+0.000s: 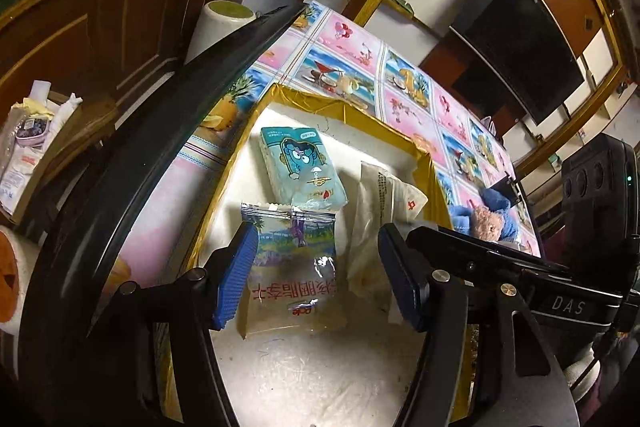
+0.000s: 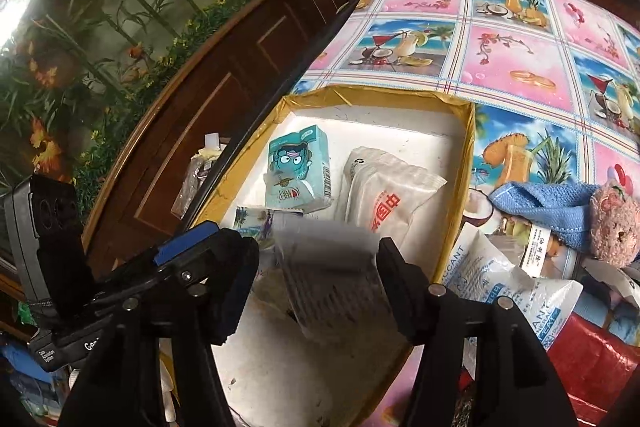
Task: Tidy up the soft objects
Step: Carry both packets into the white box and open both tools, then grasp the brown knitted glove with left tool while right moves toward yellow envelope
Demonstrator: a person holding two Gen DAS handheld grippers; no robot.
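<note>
A shallow box with a yellow-taped rim (image 1: 360,115) (image 2: 468,155) and a white floor holds a teal cartoon tissue pack (image 1: 302,167) (image 2: 298,171) and a white packet with red characters (image 1: 380,211) (image 2: 384,195). A clear snack bag with red lettering (image 1: 292,267) lies flat on the box floor. My left gripper (image 1: 316,279) stands open over it, its blue pads (image 1: 236,275) wide of the bag. My right gripper (image 2: 320,287) is open above the box, and a blurred white packet (image 2: 332,279) sits loose between its fingers.
On the patterned tablecloth (image 2: 512,39) right of the box lie a blue cloth (image 2: 548,211) (image 1: 466,215), a small teddy bear (image 2: 614,227) (image 1: 486,223), a desiccant pouch (image 2: 500,279) and a red bag (image 2: 592,359). A wooden cabinet (image 2: 224,75) runs along the left.
</note>
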